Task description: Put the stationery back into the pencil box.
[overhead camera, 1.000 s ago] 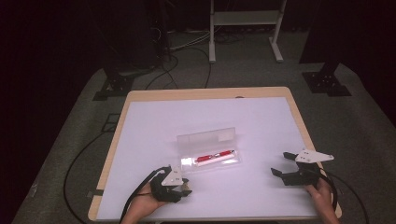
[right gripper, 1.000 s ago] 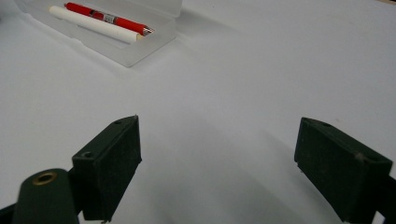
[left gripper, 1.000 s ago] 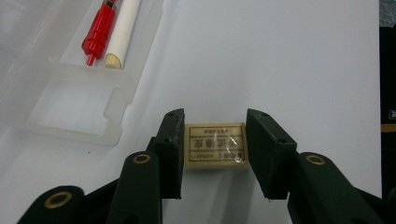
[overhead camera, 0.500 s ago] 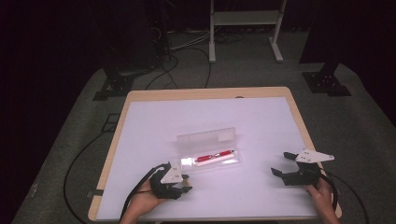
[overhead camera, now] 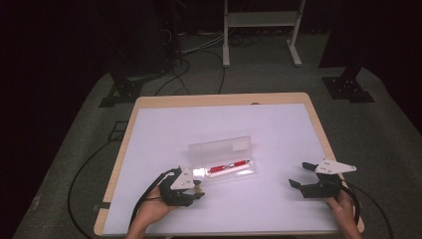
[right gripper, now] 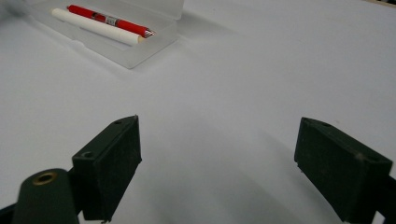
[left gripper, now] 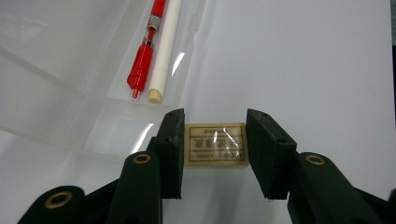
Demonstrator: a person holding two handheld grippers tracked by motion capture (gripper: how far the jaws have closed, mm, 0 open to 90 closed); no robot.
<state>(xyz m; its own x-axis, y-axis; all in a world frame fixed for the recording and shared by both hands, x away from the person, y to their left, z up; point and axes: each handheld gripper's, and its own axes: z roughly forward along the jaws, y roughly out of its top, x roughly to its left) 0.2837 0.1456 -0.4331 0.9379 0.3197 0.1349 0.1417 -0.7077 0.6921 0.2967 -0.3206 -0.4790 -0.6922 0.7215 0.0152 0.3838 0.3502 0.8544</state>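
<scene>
A clear plastic pencil case (overhead camera: 247,173) lies open mid-table with its lid (overhead camera: 221,147) folded back. Inside it rest a red pen (overhead camera: 228,167) and a white stick (left gripper: 164,51). My left gripper (overhead camera: 198,187) is at the case's left end, shut on a small cream eraser (left gripper: 215,144) with printed text, seen between both jaws in the left gripper view. My right gripper (overhead camera: 298,174) stands open over bare table to the right of the case, nothing between its jaws (right gripper: 219,126). The right gripper view shows the case (right gripper: 140,46) and the pen (right gripper: 107,19) at upper left.
The white table top (overhead camera: 278,129) has a wooden rim. Cables trail from both grippers off the front edge. Beyond the table lie a dark floor, cables and a metal stand (overhead camera: 261,20).
My left gripper has edged slightly forward toward the case's end. The right gripper has stayed where it was.
</scene>
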